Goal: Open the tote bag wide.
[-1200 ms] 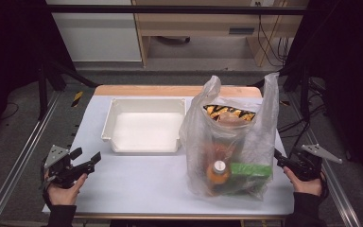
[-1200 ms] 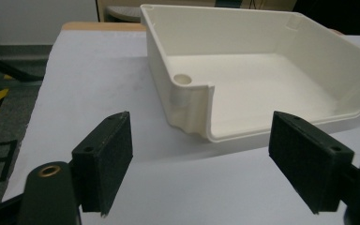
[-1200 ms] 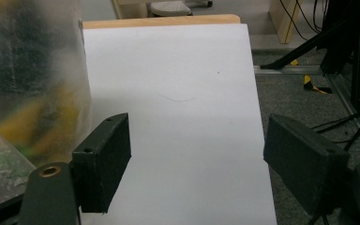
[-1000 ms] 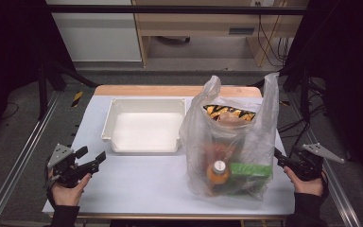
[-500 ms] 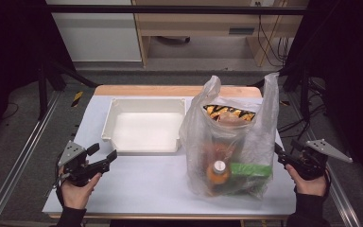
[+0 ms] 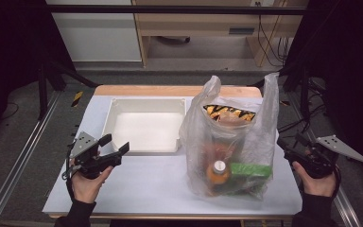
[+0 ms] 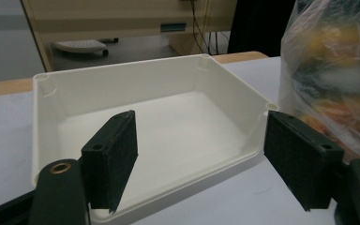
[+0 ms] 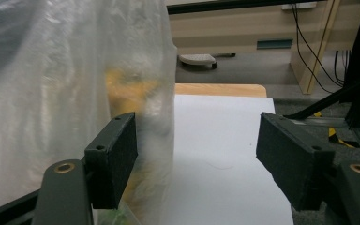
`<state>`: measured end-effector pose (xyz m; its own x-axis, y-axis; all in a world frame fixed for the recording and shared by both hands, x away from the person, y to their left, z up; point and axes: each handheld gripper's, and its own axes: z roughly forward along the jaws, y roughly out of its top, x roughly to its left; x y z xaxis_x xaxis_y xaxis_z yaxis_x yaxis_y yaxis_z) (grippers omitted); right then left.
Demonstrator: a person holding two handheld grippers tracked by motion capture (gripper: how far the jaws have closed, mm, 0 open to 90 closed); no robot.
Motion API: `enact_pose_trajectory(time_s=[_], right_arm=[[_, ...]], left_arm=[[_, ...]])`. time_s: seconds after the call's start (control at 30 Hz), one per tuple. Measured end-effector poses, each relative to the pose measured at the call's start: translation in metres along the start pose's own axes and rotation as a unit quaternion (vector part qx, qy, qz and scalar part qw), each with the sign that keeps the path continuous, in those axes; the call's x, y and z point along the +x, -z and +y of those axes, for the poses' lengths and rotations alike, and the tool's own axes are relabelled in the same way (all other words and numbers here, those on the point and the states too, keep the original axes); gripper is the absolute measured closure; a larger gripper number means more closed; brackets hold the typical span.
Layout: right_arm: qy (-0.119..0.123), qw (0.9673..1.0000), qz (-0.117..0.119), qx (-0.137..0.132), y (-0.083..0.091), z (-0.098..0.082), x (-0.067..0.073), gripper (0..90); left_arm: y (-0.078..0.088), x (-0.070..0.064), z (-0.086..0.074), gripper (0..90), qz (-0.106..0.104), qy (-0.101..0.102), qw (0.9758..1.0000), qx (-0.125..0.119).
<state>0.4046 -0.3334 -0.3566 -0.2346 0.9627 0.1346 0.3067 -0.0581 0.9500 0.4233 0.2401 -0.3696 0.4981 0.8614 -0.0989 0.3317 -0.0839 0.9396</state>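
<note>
— Two grippers to report on. Condition of each?

— I am holding my left gripper [image 6: 115, 145] with its jaws wide apart and nothing between them, pointing at the white tray [image 6: 108, 124] just beyond. My right gripper [image 6: 289, 144] is also standing apart; its jaws have just been closing slightly, gripping nothing.

— Position of the plastic bag?

— Plastic bag [image 6: 231, 142] is standing upright on the table [image 6: 137, 179], just beside the tray, near my right gripper, apart from it.

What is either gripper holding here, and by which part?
Nothing. The left gripper stands open before the white plastic tray; the right gripper stands open beside the clear plastic bag of groceries.
</note>
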Motion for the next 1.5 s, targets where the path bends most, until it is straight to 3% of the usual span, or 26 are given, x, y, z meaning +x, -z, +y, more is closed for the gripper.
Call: enact_pose_trajectory(time_s=[0.4,0.47,0.8,1.07,1.27,1.4,1.5], right_arm=[[0.007,0.9994,0.024,-0.026,0.015,0.018,0.012,27.2],[0.008,0.9986,0.037,-0.036,0.022,0.024,0.017,26.5],[0.031,0.9956,0.086,-0.022,0.024,0.030,0.042,29.3],[0.040,0.9937,0.104,0.010,0.008,0.019,0.057,46.4],[0.042,0.9926,0.111,0.023,0.003,0.016,0.061,56.9],[0.045,0.9923,0.110,0.034,0.002,0.013,0.062,65.0],[0.042,0.9926,0.107,0.040,0.001,0.011,0.061,74.5]], left_arm=[[-0.016,-0.032,0.028,27.7,-0.034,-0.023,0.9990,-0.019],[-0.021,-0.044,0.035,27.7,-0.044,-0.033,0.9983,-0.018],[-0.042,-0.080,0.052,29.2,-0.081,-0.053,0.9951,-0.022],[-0.058,-0.116,0.063,32.7,-0.121,-0.072,0.9897,-0.022],[-0.073,-0.132,0.069,35.2,-0.136,-0.079,0.9876,-0.012],[-0.085,-0.137,0.069,43.5,-0.134,-0.074,0.9882,0.004],[-0.091,-0.137,0.067,61.6,-0.135,-0.068,0.9880,0.032]])
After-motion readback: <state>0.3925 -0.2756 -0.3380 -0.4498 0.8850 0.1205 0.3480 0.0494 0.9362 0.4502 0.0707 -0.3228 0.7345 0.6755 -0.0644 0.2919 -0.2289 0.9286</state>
